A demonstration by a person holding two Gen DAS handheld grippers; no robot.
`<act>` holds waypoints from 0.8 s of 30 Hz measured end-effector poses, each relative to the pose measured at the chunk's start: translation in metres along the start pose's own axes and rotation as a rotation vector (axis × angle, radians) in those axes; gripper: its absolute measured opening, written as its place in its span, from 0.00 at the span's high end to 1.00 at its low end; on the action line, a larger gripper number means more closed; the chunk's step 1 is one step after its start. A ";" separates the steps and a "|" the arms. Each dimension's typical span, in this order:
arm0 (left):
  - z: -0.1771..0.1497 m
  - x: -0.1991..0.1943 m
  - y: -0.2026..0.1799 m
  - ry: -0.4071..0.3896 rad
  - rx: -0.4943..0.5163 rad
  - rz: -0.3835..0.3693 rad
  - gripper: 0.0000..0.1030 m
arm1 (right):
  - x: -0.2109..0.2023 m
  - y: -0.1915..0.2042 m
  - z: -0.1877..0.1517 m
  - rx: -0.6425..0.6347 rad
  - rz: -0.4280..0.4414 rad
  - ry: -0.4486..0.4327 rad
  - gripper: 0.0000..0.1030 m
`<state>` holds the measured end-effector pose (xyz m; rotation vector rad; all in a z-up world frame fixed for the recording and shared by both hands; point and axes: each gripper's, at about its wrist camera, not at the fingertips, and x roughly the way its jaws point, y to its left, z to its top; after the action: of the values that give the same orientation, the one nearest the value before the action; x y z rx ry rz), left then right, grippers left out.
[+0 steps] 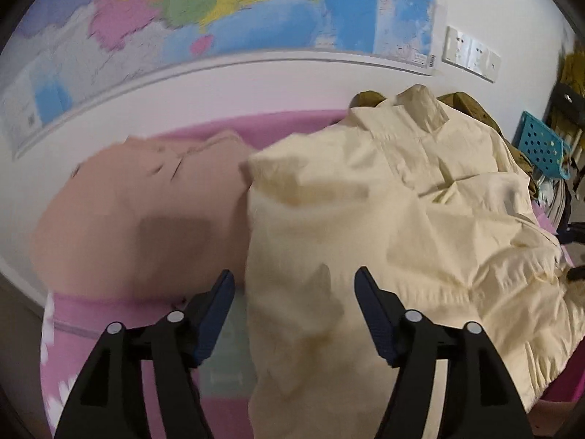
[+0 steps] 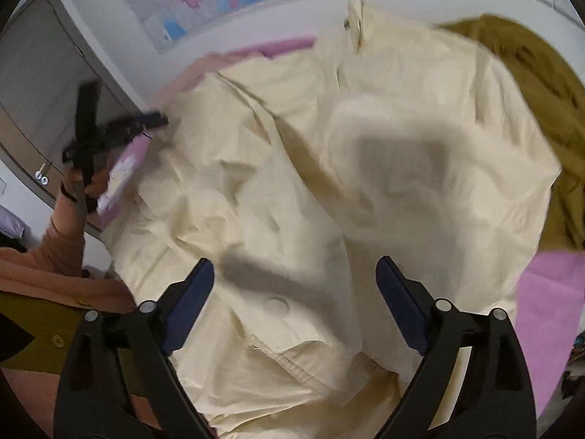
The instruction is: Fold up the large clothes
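A large cream jacket [image 1: 402, 219] lies crumpled on a pink bed sheet [image 1: 285, 124] and fills most of both views. My left gripper [image 1: 294, 274] hovers open over the jacket's left edge, nothing between its fingers. My right gripper [image 2: 295, 261] stands open above the middle of the jacket [image 2: 329, 183], close to a snap button and a stitched seam, pads apart from the cloth. In the right wrist view the left gripper [image 2: 124, 106] shows at the far left, held by a hand in a salmon sleeve [image 2: 62, 241].
A blurred peach garment [image 1: 128, 212] lies left of the jacket. An olive garment [image 2: 541, 84] is piled behind it on the right. A wall map [image 1: 219, 18] hangs behind the bed. A blue perforated basket [image 1: 541, 146] stands at right, a grey cabinet door [image 2: 36, 84] at left.
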<state>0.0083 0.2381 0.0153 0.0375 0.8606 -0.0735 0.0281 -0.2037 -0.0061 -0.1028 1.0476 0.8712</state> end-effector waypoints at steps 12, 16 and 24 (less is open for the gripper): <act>0.045 0.055 0.017 0.006 -0.146 0.061 0.90 | -0.049 0.014 0.071 -0.099 -0.227 -0.187 0.76; 0.035 0.070 0.015 0.048 -0.131 0.134 0.74 | -0.008 -0.022 0.078 -0.017 -0.258 -0.103 0.76; 0.025 0.020 0.017 -0.092 -0.110 0.157 0.61 | -0.003 -0.059 0.053 0.149 -0.255 -0.197 0.58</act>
<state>0.0410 0.2525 0.0165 -0.0013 0.7662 0.1187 0.1048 -0.2199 0.0058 -0.0233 0.8883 0.5584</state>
